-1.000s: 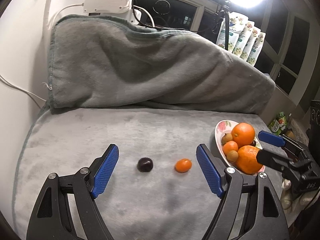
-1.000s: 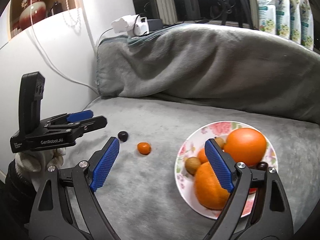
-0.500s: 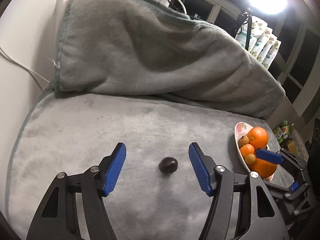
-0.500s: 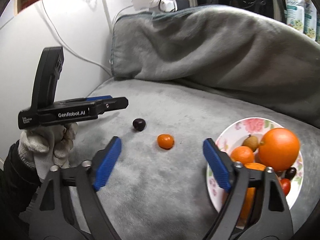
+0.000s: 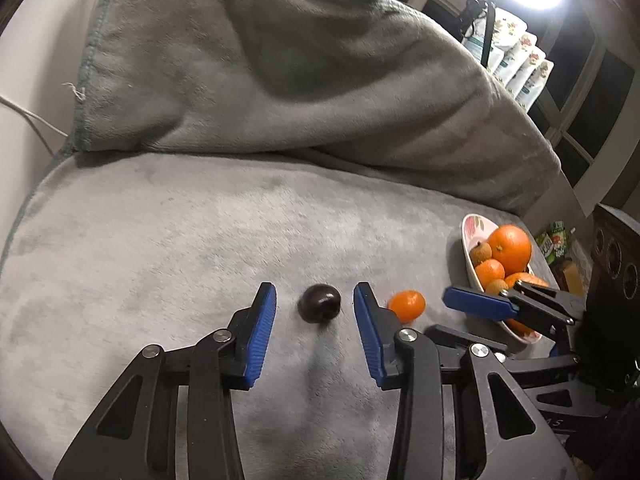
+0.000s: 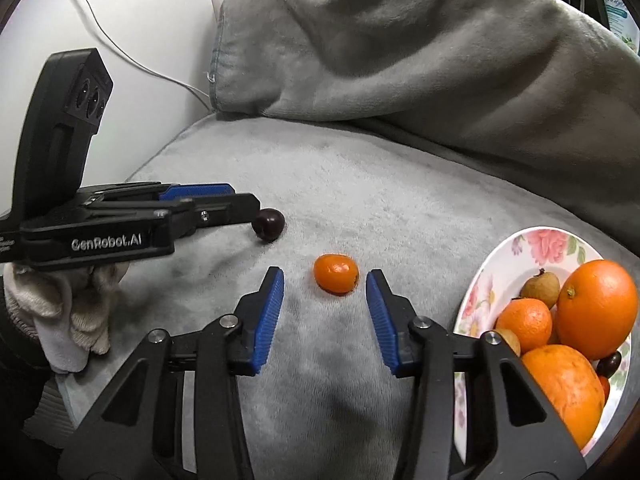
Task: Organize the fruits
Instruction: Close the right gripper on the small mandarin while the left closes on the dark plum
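A dark round fruit (image 5: 319, 303) lies on the grey blanket between the open fingers of my left gripper (image 5: 315, 300); it also shows in the right wrist view (image 6: 268, 224), at the left gripper's tips. A small orange fruit (image 6: 335, 279) lies just ahead of my open right gripper (image 6: 325, 285), between its tips; it shows in the left wrist view (image 5: 406, 305) too. A floral plate (image 6: 516, 254) at the right holds oranges (image 6: 596, 304), small brown fruits and a dark one.
The grey blanket (image 6: 380, 200) covers the surface and rises into a bunched fold (image 5: 300, 80) at the back. A white wall with cables is at the left (image 6: 132, 40). Packets stand by the window (image 5: 516, 64) at the back right.
Both grippers have moved forward and down. The left now brackets the dark fruit, the right brackets the small orange fruit. Both jaws have narrowed.
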